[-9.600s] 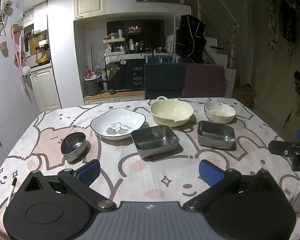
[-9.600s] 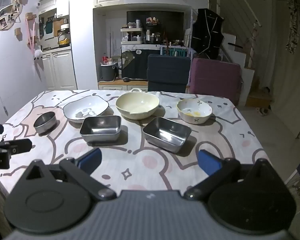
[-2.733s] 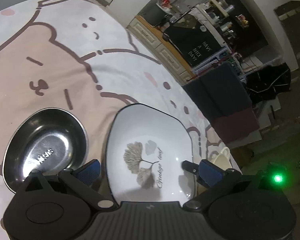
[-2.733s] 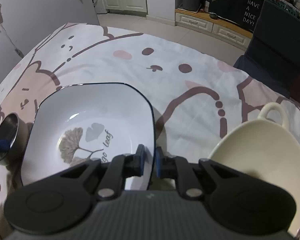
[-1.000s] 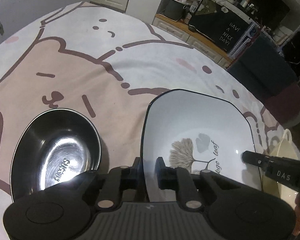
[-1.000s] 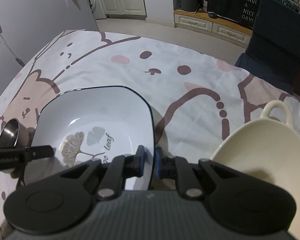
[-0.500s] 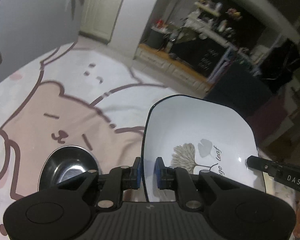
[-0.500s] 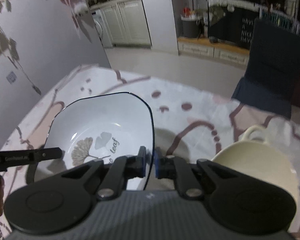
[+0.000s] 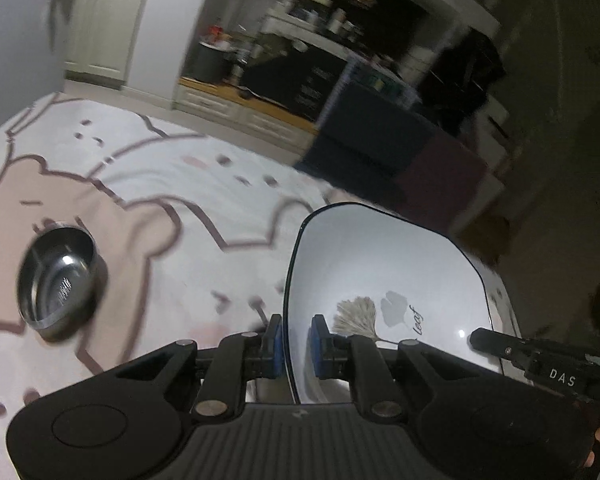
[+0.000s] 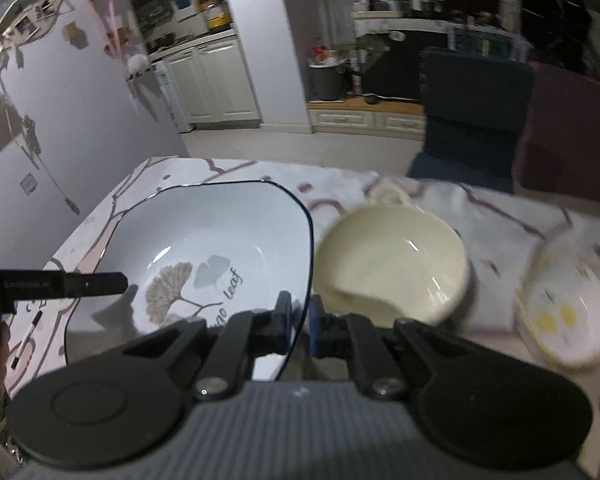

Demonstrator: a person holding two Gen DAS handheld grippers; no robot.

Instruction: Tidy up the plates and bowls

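A white square plate (image 9: 384,276) with a dark rim and a leaf print hangs above the table, held by both grippers. My left gripper (image 9: 296,346) is shut on its left rim. My right gripper (image 10: 300,326) is shut on the plate's (image 10: 204,248) right rim. The other gripper's black finger reaches over the plate in each view. A small round steel bowl (image 9: 58,280) stands on the cloth to the left. A cream bowl with a handle (image 10: 392,260) and a small bowl with yellow marks (image 10: 566,312) stand to the right.
The table carries a pink and white cartoon cloth (image 9: 148,200). Two chairs (image 10: 472,120), one dark blue and one maroon, stand at the far edge. Kitchen cabinets and shelves fill the background. A pen (image 10: 26,340) lies near the left edge.
Both grippers have lifted the white plate off the cloth and carried it to the right. The steel bowl now lies farther away to the left, and the cream bowl has come closer.
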